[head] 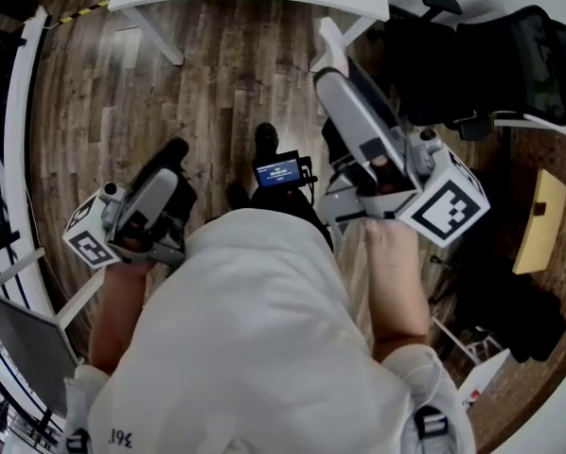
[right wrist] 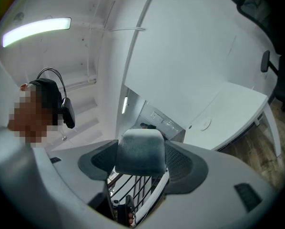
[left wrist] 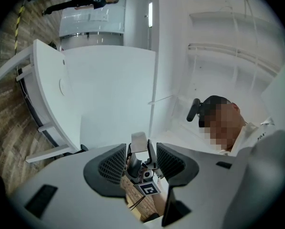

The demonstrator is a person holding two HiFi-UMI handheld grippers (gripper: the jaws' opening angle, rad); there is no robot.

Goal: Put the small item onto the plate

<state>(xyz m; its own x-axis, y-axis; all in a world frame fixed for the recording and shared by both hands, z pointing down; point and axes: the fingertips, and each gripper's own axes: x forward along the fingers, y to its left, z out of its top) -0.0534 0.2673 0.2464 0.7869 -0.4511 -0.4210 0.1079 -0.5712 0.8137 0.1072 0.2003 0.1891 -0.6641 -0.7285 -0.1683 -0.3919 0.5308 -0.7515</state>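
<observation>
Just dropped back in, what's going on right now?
A person stands on the wooden floor, holding a gripper in each hand. The left gripper has its jaws apart and holds nothing. A grey block shows between the right gripper jaws, and I can't tell whether it is clamped. No plate or small item is in view, so the task isn't under way.

a loose, creased white shirt [head: 255,339] with short sleeves [head: 411,367] fills the head view from centre down to 6 o'clock. small dark print [head: 120,436] sits on it at 7 o'clock. black strap buckles [head: 431,422] show at 5 and 7 o'clock. a black headset [right wrist: 67,113] with a thin band is worn.
</observation>
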